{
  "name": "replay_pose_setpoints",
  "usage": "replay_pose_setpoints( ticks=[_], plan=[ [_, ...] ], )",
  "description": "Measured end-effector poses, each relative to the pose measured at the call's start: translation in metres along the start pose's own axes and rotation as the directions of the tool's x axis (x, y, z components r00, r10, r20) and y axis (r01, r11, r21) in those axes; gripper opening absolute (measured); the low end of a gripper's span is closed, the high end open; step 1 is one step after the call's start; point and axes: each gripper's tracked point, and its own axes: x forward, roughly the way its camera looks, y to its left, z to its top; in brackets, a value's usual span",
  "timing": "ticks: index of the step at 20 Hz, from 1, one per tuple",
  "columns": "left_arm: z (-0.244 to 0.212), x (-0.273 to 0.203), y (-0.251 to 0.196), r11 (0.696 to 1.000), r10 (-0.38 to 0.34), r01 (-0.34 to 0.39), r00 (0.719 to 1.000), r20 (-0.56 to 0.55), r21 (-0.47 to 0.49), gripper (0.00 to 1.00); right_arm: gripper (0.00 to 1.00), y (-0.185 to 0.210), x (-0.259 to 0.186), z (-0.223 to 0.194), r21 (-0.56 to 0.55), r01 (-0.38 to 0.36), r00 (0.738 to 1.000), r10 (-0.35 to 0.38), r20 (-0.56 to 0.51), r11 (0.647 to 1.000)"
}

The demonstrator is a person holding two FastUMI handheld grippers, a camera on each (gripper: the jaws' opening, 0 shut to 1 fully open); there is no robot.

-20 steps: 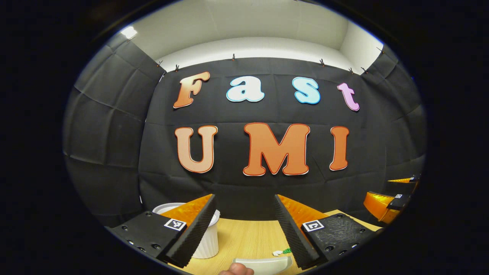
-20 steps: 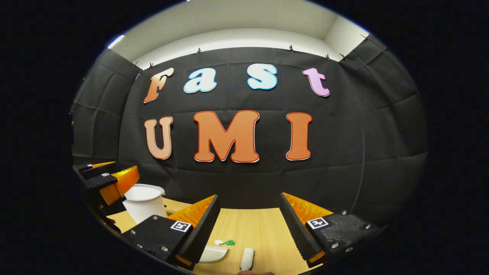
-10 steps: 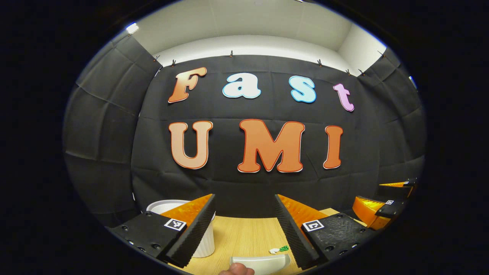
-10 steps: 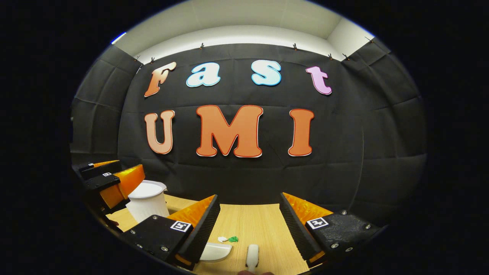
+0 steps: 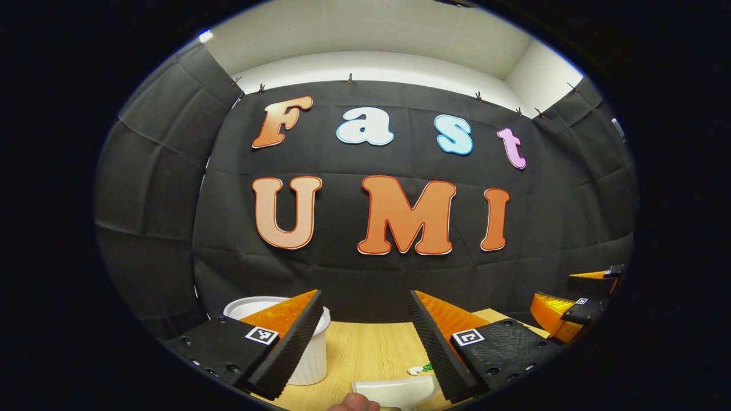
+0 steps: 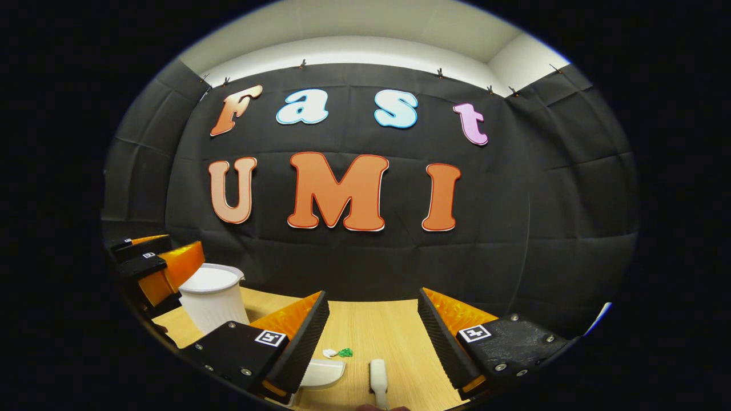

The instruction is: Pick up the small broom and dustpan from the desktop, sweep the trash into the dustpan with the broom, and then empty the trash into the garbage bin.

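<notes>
In the left gripper view, a pale wooden surface (image 5: pixel 371 348) runs back to the booth's black cloth wall (image 5: pixel 154 228) under a white ceiling. The left claw (image 5: pixel 365 337) hangs released, grasping nothing. The white garbage bin (image 5: pixel 311 357) stands partly behind its left finger; the white dustpan (image 5: pixel 397 393) lies right of the bin, near the bottom edge, with small white and green trash (image 5: pixel 421 370) just beyond it. The right claw (image 5: pixel 577 305) appears far right of the bin. In the right gripper view, the right claw (image 6: pixel 374 337) is released too. The bin (image 6: pixel 214 297) stands at left beside the left claw (image 6: pixel 157 268); the trash (image 6: pixel 338 353) and dustpan (image 6: pixel 322 372) lie right of the bin, and this view adds the white broom (image 6: pixel 378 374), just right of the dustpan.
</notes>
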Motion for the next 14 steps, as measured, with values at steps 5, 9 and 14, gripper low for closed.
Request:
replay_pose_setpoints(
  ticks=[5,9,14],
  plan=[
    [-0.005,0.009,-0.001,0.999,0.038,-0.038,0.999,-0.007,-0.011,0.94,0.94,-0.007,0.018,-0.006,-0.006,-0.044,0.999,0.044,-0.007,0.999],
    [-0.023,0.021,-0.027,1.0,0.002,-0.004,0.998,-0.061,-0.024,0.94,0.94,-0.013,0.032,-0.023,-0.008,-0.064,0.997,0.064,-0.042,0.998],
    [-0.1,0.033,-0.052,0.995,-0.044,0.016,0.953,-0.3,-0.096,0.95,0.94,-0.007,0.045,-0.085,0.029,-0.112,0.965,0.115,-0.237,0.993]
  ],
)
